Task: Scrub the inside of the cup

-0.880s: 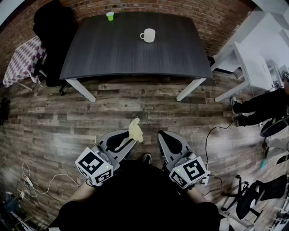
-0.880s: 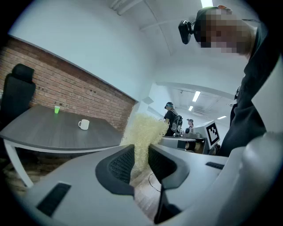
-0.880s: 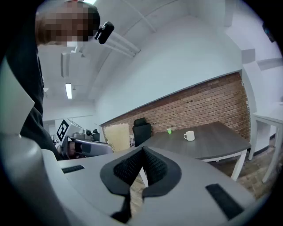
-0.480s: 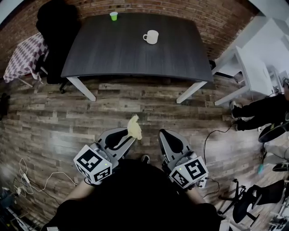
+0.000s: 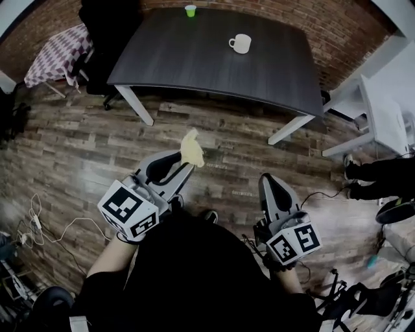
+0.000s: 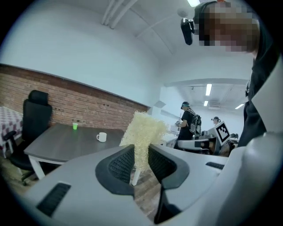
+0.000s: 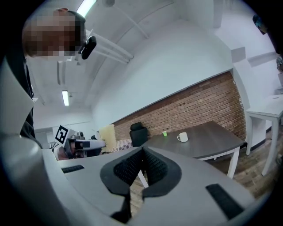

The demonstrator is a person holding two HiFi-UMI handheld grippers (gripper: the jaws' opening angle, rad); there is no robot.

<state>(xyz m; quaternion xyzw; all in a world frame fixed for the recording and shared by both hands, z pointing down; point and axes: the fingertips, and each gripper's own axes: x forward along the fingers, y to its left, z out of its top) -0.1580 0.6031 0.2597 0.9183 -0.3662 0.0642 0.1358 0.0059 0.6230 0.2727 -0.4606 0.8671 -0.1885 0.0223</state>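
A white cup (image 5: pixel 240 43) stands on the dark table (image 5: pixel 194 65), far ahead of both grippers; it also shows small in the left gripper view (image 6: pixel 101 137) and the right gripper view (image 7: pixel 182 137). My left gripper (image 5: pixel 185 162) is shut on a pale yellow fibrous scrubber (image 5: pixel 190 148), which sticks up from between the jaws (image 6: pixel 143 132). My right gripper (image 5: pixel 269 178) is shut with nothing in it (image 7: pixel 142 165). Both are held over the wooden floor, well short of the table.
A small green cup (image 5: pixel 190 10) stands at the table's far edge. A black office chair (image 5: pixel 107 26) and a checked cloth (image 5: pixel 55 55) are left of the table, a white desk (image 5: pixel 389 110) is to its right. Cables (image 5: pixel 39 233) lie on the floor at left.
The table and cup now sit further right in the head view. The right gripper has moved right and apart from the left one. The left gripper still holds the scrubber.
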